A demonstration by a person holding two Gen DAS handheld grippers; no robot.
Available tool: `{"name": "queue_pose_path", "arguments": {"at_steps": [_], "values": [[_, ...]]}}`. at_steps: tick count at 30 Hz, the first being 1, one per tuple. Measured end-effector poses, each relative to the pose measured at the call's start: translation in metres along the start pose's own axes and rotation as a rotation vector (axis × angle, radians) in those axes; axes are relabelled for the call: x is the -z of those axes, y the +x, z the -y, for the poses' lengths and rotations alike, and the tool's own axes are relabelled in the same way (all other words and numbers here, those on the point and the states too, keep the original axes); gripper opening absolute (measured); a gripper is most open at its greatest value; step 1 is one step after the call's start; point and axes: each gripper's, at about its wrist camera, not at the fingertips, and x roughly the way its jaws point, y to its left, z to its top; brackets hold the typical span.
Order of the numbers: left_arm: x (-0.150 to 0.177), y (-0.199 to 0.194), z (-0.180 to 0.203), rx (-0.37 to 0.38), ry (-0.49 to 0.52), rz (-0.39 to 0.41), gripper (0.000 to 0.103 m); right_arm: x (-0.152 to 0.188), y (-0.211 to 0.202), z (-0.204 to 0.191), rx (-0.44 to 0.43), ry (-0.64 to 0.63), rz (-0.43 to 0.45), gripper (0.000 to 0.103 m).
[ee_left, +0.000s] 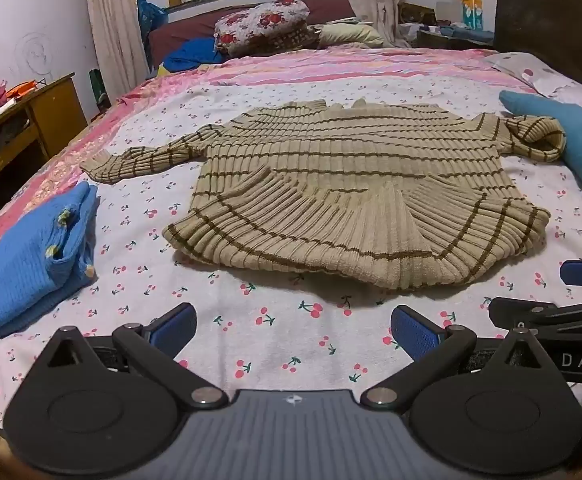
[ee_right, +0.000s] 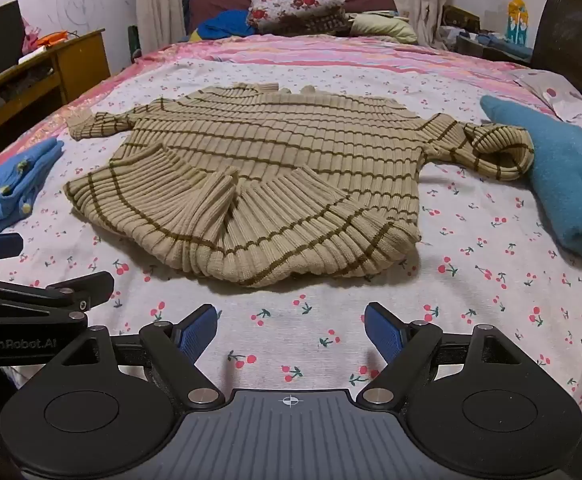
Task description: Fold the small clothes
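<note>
Sweater (ee_left: 343, 192), beige ribbed knit with dark stripes, spread on the cherry-print bedsheet (ee_left: 275, 332) ahead of both tools; hem toward the cameras, collar away, so the body's long axis runs from near to far while the sleeves extend crosswise. Nearest the lenses: the left gripper (ee_left: 293, 330) and the right gripper (ee_right: 291, 330), each tilted down toward the bed, blue pads spread wide apart with only bare sheet between them, nothing held. The two tools sit side by side; the right one's finger shows at the right edge of the left-wrist view, the left one's at the left edge of the right-wrist view. A strip of sheet separates the fingertips from the hem, which is rumpled and lifted into ridges near the middle. In the left-wrist view the hem's left corner lies more nearly ahead; in the right-wrist view the right corner does, so each hand is judged nearer its own side. Beyond the hem, the left sleeve (ee_left: 139, 160) lies straight out to the left, the right sleeve (ee_right: 487, 148) is doubled back on itself beside a teal towel (ee_right: 567, 184). A folded blue garment (ee_left: 39, 264) rests to the left, apart from the sweater. Farthest: pillows and bedding near the window.
</note>
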Motion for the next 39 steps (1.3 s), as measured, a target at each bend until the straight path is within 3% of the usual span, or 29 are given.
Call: {"name": "queue_pose_path", "arguments": {"at_steps": [39], "values": [[0.004, 0.001, 0.005, -0.038, 0.045, 0.0, 0.103, 0.004, 0.004, -0.001, 0.013, -0.01, -0.014, 0.082]]}}
